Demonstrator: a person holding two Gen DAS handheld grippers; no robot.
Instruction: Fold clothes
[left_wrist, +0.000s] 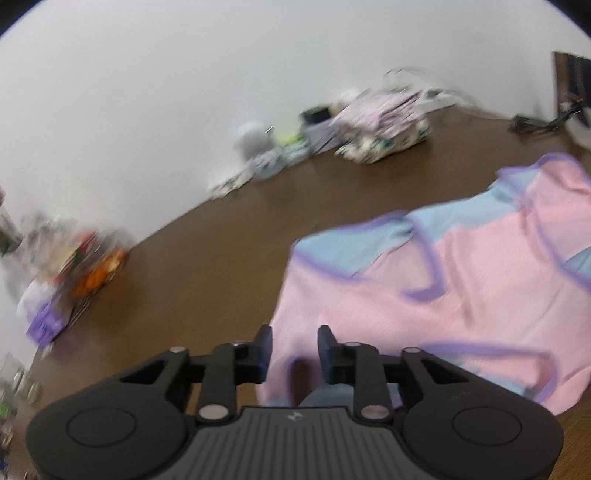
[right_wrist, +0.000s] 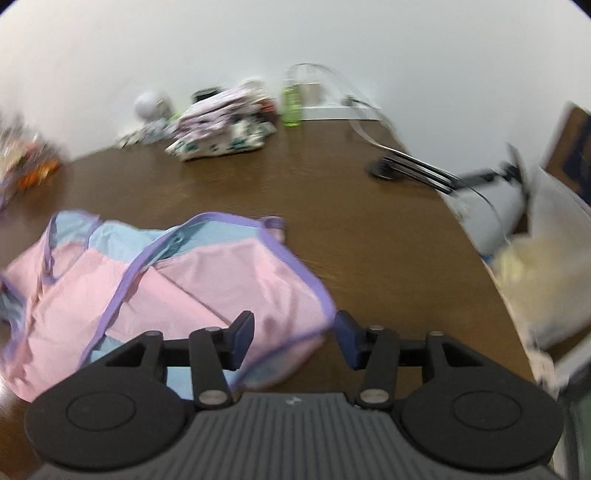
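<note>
A rumpled pink-and-blue garment (left_wrist: 424, 295) lay on the brown surface (left_wrist: 207, 258); the left tool (left_wrist: 294, 350) and right tool (right_wrist: 293, 338) straddled its near edges, fingers apart. A shallow bite risked cloth slipping free.

Left gripper (left_wrist: 294, 350): matte black housing, ribbed grey centre panel bearing a small pale logo, round disc recessed on each flank. Black linkage arms joined by silver pivot screws. Dark navy pads on fingers (left_wrist: 264, 343). Right gripper (right_wrist: 293, 339): same build, black body, ribbed grey panel with identical mark, twin side discs, silver screws at joints, navy pads on fingers (right_wrist: 243, 332). Cables, sleeves: unseen.
</note>
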